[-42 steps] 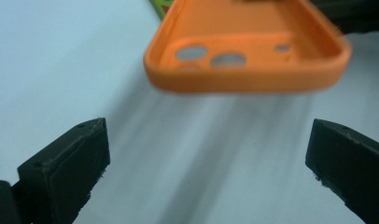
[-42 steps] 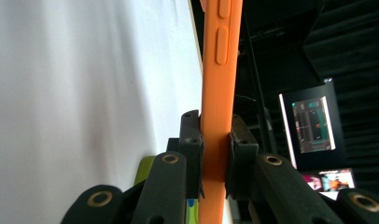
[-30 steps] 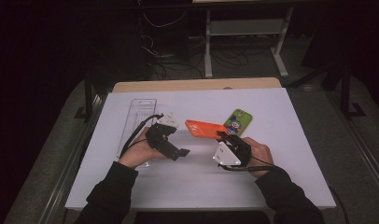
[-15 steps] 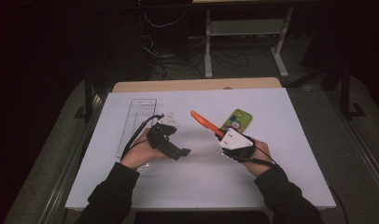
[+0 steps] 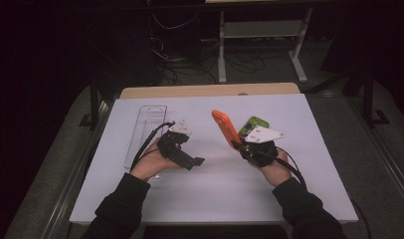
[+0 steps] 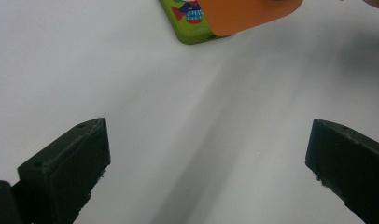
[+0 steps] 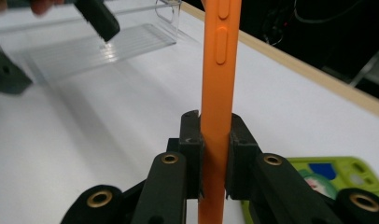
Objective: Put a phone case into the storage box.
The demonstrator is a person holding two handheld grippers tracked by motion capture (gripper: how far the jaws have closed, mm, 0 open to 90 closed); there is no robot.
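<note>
Orange phone case (image 5: 226,127) clamped edge-on between right gripper (image 5: 240,145) fingers (image 7: 193,140), raised tilted above white desk (image 5: 210,184) (green case (image 5: 254,125) just behind); left gripper (image 5: 194,163) fingers spread wide, empty, beside clear tray (image 5: 145,130)

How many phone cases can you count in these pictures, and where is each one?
2. The orange phone case is clamped upright in the right gripper, lifted off the table. The green phone case lies flat on the table just behind it. More could be hidden.
</note>
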